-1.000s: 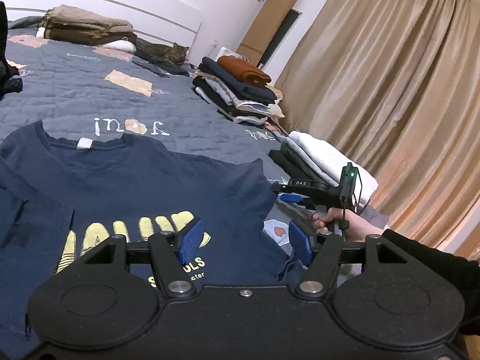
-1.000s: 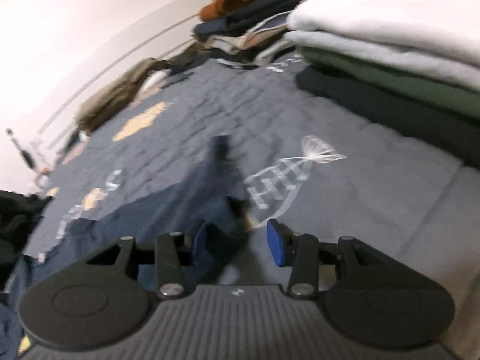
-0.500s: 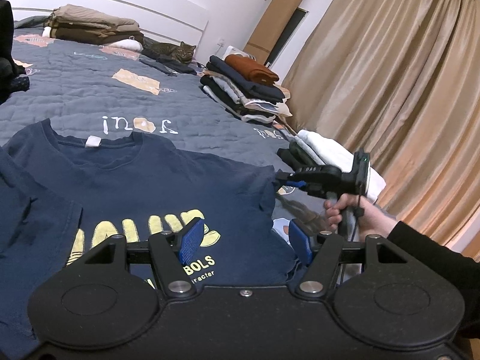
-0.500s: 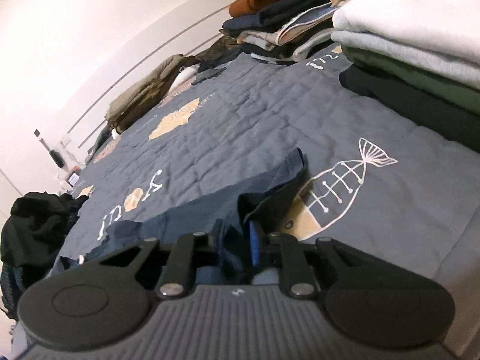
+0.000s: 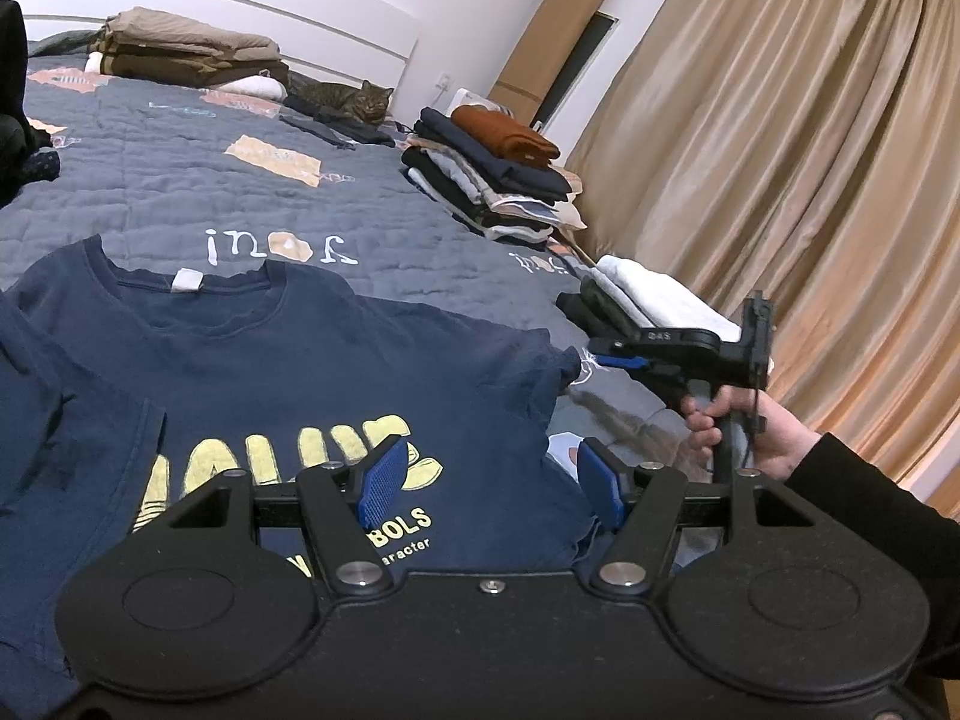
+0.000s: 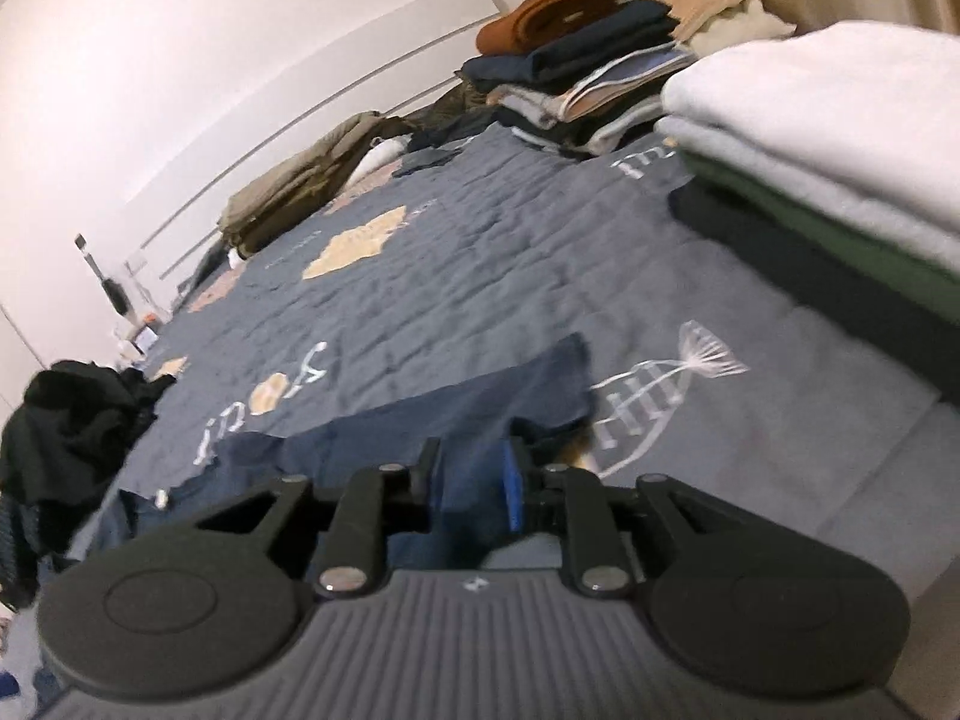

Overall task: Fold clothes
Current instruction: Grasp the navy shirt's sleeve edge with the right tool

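Navy T-shirt lies face-up, mostly flat on the bed quilt — folding barely begun. Right gripper, jaws easing apart, has sleeve cloth between pads; left gripper hovers spread above shirt's hem. Folded stacks beyond shirt — several garments apparently done.
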{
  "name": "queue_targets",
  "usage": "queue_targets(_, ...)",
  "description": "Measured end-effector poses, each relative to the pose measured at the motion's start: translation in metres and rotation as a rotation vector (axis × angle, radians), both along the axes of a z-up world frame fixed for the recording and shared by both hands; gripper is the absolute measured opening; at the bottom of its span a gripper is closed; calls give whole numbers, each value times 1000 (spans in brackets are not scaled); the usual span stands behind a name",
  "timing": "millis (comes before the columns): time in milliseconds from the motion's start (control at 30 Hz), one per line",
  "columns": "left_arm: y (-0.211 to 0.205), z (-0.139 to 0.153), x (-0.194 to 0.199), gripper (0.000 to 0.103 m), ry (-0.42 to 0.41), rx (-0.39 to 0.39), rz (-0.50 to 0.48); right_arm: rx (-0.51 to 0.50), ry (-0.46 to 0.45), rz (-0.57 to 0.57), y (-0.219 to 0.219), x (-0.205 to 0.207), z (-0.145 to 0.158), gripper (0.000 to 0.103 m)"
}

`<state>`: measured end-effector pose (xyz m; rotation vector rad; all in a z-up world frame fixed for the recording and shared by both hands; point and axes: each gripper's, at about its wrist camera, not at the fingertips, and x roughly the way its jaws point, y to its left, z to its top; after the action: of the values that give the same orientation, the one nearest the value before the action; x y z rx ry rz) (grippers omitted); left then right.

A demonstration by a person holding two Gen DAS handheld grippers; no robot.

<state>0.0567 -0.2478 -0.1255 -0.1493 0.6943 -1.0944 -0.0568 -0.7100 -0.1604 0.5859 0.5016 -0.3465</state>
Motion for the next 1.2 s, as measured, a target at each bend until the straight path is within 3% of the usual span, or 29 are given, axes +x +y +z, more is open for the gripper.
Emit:
queue_targets(200, 0, -1, -1, 62, -2, 3, -2, -162, 68, 124, 4, 2, -13, 33)
queue_targets(500, 1, -2, -3, 62, -4, 12, -4, -168, 84, 176, 11, 26, -37, 34)
queue_targets(600, 0, -2, -3, 62, -4, 13, -6, -174, 108, 214, 20, 31, -43, 27)
queue_targets(700, 1, -2, -4, 62, -5, 14, -4, -117, 45, 199, 16, 29, -36, 3)
queue_targets(900, 0, -2, -4, 62, -4, 12, 0, -33, -124, 149, 8, 14, -9, 0)
queue_targets(967, -1, -2, -4, 62, -5, 14, 0, -19, -140, 141, 7, 11, -3, 0)
queue_targets(1067, -1, -2, -4, 62, -4, 15, 2, 17, -123, 125, 4, 5, 5, 0)
queue_targets(1200, -2, -3, -3, 62, 0, 22, 2, 81, 11, 73, 1, -9, 15, 0)
